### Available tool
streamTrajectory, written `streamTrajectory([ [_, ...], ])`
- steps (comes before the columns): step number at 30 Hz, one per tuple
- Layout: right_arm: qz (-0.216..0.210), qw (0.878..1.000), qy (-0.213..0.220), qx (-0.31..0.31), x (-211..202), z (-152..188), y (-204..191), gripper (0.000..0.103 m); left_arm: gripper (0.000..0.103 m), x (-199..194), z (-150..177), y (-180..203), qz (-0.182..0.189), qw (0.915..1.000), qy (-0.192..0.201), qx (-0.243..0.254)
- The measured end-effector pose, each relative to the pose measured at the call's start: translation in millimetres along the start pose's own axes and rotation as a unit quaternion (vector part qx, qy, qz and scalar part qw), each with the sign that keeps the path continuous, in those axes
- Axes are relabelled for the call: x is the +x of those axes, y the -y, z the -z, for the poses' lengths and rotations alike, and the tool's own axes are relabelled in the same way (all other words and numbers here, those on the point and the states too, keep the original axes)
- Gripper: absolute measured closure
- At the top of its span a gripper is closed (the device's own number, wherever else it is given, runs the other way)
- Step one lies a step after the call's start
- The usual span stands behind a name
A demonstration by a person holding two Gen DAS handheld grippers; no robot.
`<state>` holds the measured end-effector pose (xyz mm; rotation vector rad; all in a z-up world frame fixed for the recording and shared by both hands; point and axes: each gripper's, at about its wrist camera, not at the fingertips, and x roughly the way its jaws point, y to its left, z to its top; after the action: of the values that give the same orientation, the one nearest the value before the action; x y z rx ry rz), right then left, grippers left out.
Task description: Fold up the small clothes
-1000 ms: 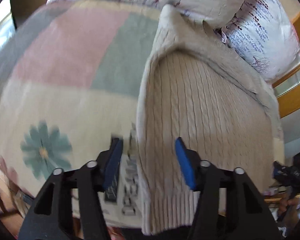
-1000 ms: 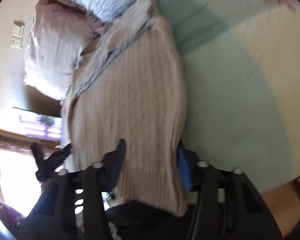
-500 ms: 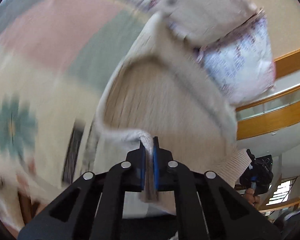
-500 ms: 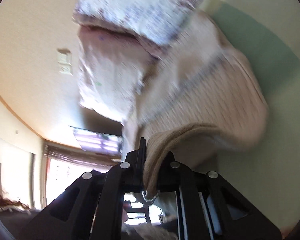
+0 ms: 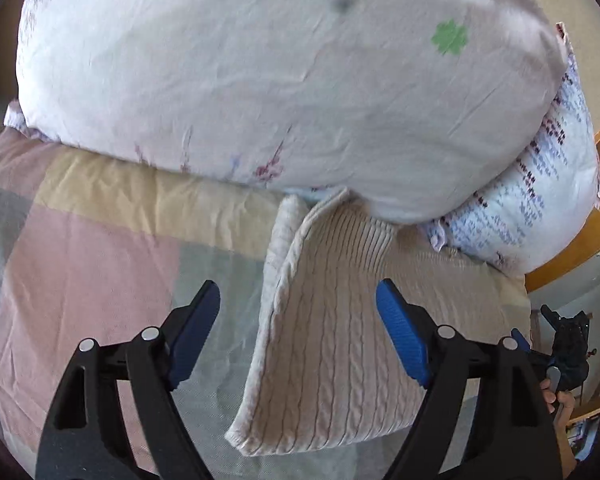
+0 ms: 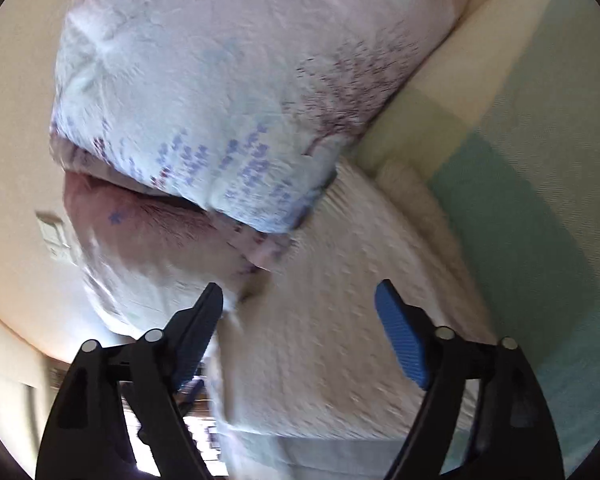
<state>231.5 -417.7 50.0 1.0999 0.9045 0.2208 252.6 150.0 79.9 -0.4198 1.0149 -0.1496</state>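
I see both my left claw (image 5: pixel 298 320) and right claw (image 6: pixel 299 320) spread, empty, over the folded cream sweater (image 5: pixel 340 344); no readable writing, possibly blur-hidden.

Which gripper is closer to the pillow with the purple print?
Right. The right gripper is open just beneath the purple-print pillow; the left gripper is open over the folded sweater, pillow off to its right.
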Motion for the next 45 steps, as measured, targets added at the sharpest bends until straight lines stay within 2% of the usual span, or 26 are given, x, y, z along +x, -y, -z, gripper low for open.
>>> streamTrajectory([
  [3, 0.011, 0.999, -0.018, 0.037, -5.9, 5.4, 26.1, 0.023, 0.025, 28.7, 5.1, -10.7, 0.011, 0.9989, -0.042, -0.017],
  [7, 0.000, 0.998, -0.020, 0.053, -13.3, 8.5, 37.0, 0.023, 0.029, 59.3, 5.6, -18.4, 0.040, 0.9957, -0.066, -0.051],
  [8, 0.003, 0.999, -0.024, 0.048, -12.9, 7.8, 33.4, 0.022, 0.031, 61.8, 6.5, -21.6, 0.047, 0.9957, -0.056, -0.056],
  [9, 0.007, 0.999, -0.029, 0.040, -6.6, 8.2, 28.1, 0.022, 0.061, 64.8, 4.7, -22.5, 0.064, 0.9949, -0.051, -0.059],
  [10, 0.011, 0.999, -0.036, 0.030, -2.6, 7.8, 23.3, 0.022, 0.078, 72.3, 2.9, -24.0, 0.078, 0.9923, -0.066, -0.070],
  [14, 0.020, 0.998, -0.054, 0.015, 12.5, 2.3, 13.3, 0.022, 0.087, 71.2, 3.3, -16.3, 0.096, 0.9869, -0.068, -0.110],
  [16, 0.023, 0.998, -0.056, 0.009, 12.3, -2.1, 12.3, 0.022, 0.088, 54.5, 0.8, 4.8, 0.138, 0.9808, -0.056, -0.126],
  [18, 0.032, 0.998, -0.045, -0.006, 5.7, -9.9, 9.7, 0.022, 0.088, 39.8, -5.0, 51.3, 0.186, 0.9751, -0.045, -0.112],
  [22, 0.054, 0.997, -0.010, -0.046, -9.0, -31.5, 2.0, 0.022, 0.088, 58.3, -11.1, 181.9, 0.262, 0.9614, -0.068, -0.048],
  [24, 0.066, 0.996, 0.000, -0.062, -11.5, -45.3, 0.4, 0.022, 0.081, 91.7, -3.4, 243.5, 0.310, 0.9449, -0.099, -0.038],
  [25, 0.068, 0.996, 0.003, -0.063, -12.7, -51.8, 1.5, 0.022, 0.073, 108.0, 2.6, 266.0, 0.342, 0.9309, -0.122, -0.041],
  [26, 0.070, 0.996, 0.004, -0.061, -13.2, -56.1, 2.3, 0.022, 0.059, 126.4, 10.1, 286.0, 0.396, 0.9028, -0.159, -0.055],
  [27, 0.072, 0.996, 0.006, -0.058, -15.3, -62.0, 4.1, 0.022, 0.055, 140.0, 16.3, 297.2, 0.446, 0.8697, -0.195, -0.080],
  [28, 0.071, 0.996, 0.006, -0.052, -18.5, -68.5, 7.0, 0.022, 0.047, 146.9, 20.8, 300.9, 0.472, 0.8486, -0.216, -0.103],
  [29, 0.070, 0.996, 0.004, -0.048, -21.1, -72.4, 9.7, 0.021, 0.033, 146.4, 22.1, 295.9, 0.476, 0.8463, -0.211, -0.112],
  [30, 0.067, 0.997, -0.003, -0.044, -23.0, -76.3, 12.2, 0.018, 0.021, 140.6, 20.0, 284.7, 0.460, 0.8619, -0.184, -0.106],
  [31, 0.064, 0.997, -0.012, -0.043, -22.3, -78.3, 14.1, 0.016, 0.019, 134.3, 15.8, 271.6, 0.435, 0.8817, -0.155, -0.099],
  [32, 0.060, 0.997, -0.026, -0.043, -19.9, -79.7, 16.2, 0.015, 0.016, 125.2, 13.3, 250.8, 0.382, 0.9124, -0.117, -0.087],
  [33, 0.057, 0.997, -0.041, -0.042, -15.3, -80.3, 17.3, 0.015, 0.015, 121.3, 12.5, 238.5, 0.327, 0.9372, -0.097, -0.072],
  [34, 0.052, 0.996, -0.066, -0.041, -7.7, -80.0, 20.6, 0.015, 0.015, 119.0, 13.1, 224.4, 0.251, 0.9628, -0.089, -0.047],
  [35, 0.048, 0.995, -0.083, -0.039, -0.9, -78.6, 22.2, 0.015, 0.015, 120.2, 15.2, 214.1, 0.207, 0.9732, -0.094, -0.033],
  [36, 0.043, 0.993, -0.101, -0.037, 7.2, -76.9, 23.7, 0.015, 0.015, 122.5, 19.9, 206.6, 0.180, 0.9779, -0.104, -0.025],
  [38, 0.037, 0.990, -0.135, -0.035, 26.6, -71.3, 23.9, 0.015, 0.015, 128.3, 31.3, 193.9, 0.155, 0.9792, -0.131, -0.011],
  [43, 0.058, 0.982, -0.171, -0.052, 57.6, -54.2, 21.1, 0.015, 0.015, 153.3, 61.8, 214.8, 0.114, 0.9792, -0.163, 0.040],
  [44, 0.057, 0.983, -0.166, -0.058, 58.8, -51.6, 19.9, 0.017, 0.013, 156.9, 66.7, 218.9, 0.116, 0.9796, -0.159, 0.041],
  [45, 0.054, 0.983, -0.162, -0.064, 58.9, -48.7, 18.7, 0.031, 0.018, 156.4, 69.2, 224.2, 0.119, 0.9814, -0.142, 0.049],
])
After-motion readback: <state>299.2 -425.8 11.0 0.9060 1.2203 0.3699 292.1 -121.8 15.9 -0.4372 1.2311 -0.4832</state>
